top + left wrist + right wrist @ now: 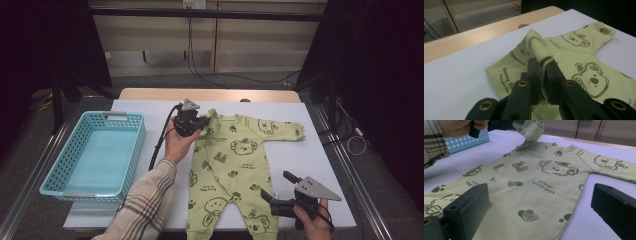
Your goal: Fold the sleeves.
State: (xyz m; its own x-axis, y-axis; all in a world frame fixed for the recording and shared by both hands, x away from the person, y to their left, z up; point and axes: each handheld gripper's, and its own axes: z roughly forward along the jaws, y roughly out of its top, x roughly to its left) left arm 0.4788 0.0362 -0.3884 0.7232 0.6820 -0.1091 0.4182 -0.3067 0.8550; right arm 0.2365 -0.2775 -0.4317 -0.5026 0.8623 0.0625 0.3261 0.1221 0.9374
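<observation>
With the green baby romper (235,165) spread mid-table, the left gripper (204,122) pinches its left sleeve (537,47) for an inward fold, likely carrying it rightward next, while the right gripper (276,192) waits spread near the right leg.

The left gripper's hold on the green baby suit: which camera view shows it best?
The left gripper view: the left gripper pinches a sleeve fold of the baby suit up close. The high view shows that hold small; the right gripper view shows the lifted sleeve.
</observation>
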